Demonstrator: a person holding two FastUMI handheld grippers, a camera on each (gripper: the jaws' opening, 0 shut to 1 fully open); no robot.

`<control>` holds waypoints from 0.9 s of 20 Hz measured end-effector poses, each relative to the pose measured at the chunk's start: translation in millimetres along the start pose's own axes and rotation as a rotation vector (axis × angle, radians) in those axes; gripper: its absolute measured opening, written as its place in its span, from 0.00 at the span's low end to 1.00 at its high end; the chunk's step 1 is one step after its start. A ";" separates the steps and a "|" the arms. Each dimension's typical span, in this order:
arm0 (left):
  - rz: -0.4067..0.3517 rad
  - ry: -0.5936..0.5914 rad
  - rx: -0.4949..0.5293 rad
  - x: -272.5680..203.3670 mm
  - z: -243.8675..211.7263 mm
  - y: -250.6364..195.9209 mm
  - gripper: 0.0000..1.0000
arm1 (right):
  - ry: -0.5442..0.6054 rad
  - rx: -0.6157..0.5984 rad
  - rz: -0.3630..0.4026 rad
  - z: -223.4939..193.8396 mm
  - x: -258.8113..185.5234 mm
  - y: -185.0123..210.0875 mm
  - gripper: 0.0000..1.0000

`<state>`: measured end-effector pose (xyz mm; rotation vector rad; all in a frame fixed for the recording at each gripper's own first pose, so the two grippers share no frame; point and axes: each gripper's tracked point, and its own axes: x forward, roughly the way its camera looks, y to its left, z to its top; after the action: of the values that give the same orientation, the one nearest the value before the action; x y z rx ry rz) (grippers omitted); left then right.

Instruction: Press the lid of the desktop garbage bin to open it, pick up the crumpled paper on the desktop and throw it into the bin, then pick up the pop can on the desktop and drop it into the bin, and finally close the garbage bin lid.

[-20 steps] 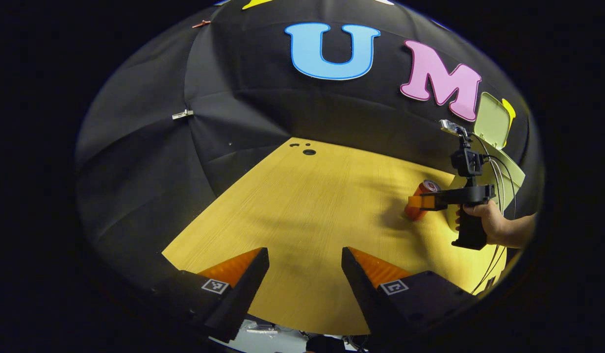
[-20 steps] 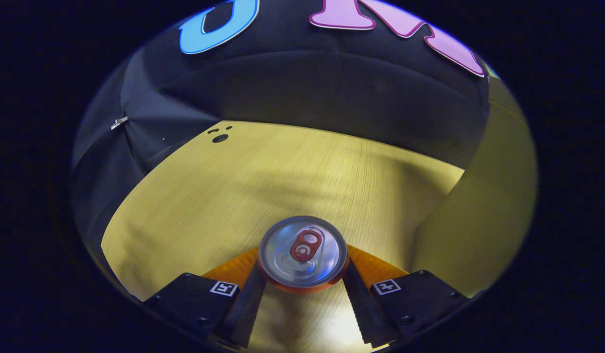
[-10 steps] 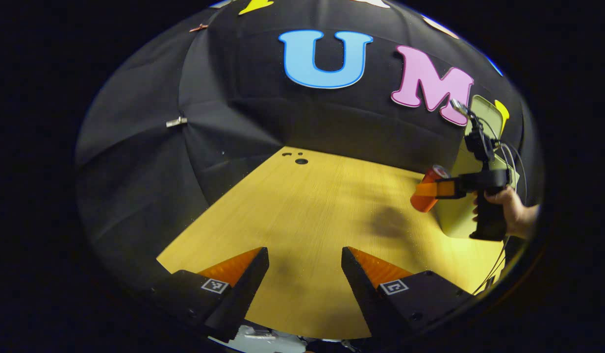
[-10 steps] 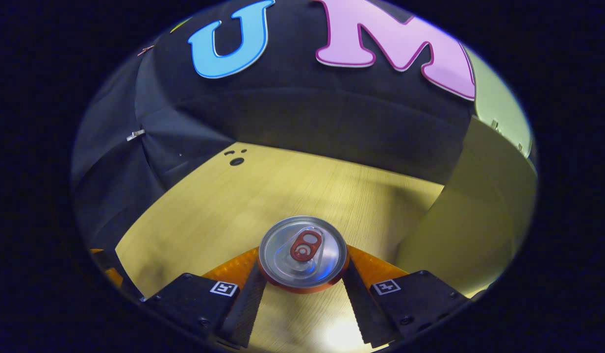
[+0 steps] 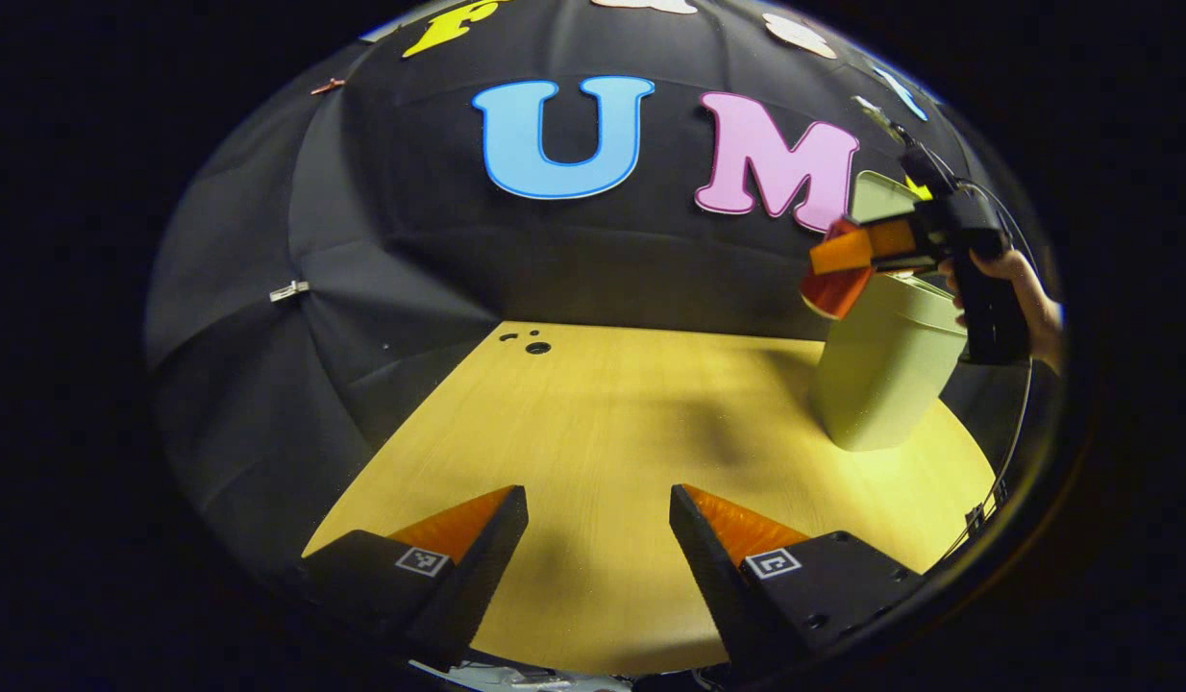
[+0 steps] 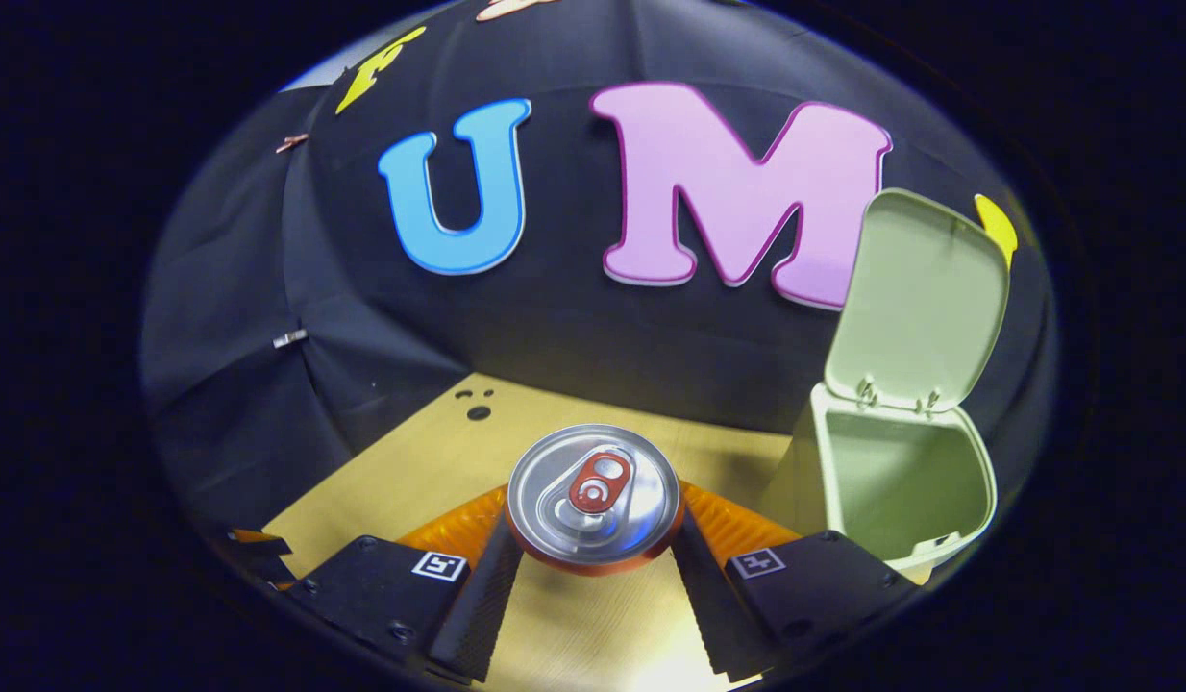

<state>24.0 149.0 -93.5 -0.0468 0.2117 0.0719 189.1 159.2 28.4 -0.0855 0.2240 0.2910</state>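
Over a bare stretch of the wooden desktop (image 5: 603, 432), the left gripper (image 5: 598, 538) hangs with its fingers spread wide and nothing between them. To its right, in the left gripper view, a hand (image 5: 1021, 288) raises the right gripper (image 5: 843, 255) high above the desk, level with the rim of the pale green garbage bin (image 5: 881, 375) and just to the bin's left. The right gripper view shows the pop can (image 6: 593, 495) clamped between both fingers, its silver top and red tab facing the camera. Farther right in that view stands the bin, its lid (image 6: 925, 298) swung upright and its mouth open; the inside of the bin looks pale and shadowed.
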 end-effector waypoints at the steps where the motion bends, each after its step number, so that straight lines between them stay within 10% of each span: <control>1: -0.019 -0.001 0.004 2.1 1.2 -3.1 0.96 | -0.019 -0.002 -0.013 11.8 -6.2 -4.1 0.83; 18: -0.118 -0.015 -0.002 18.9 30.5 -34.6 0.99 | -0.129 0.103 -0.277 77.1 -64.4 -164.7 0.83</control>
<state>51.3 117.5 -66.4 -0.0605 0.1934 -0.0451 193.2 -6.8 126.6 0.0050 0.0963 0.0085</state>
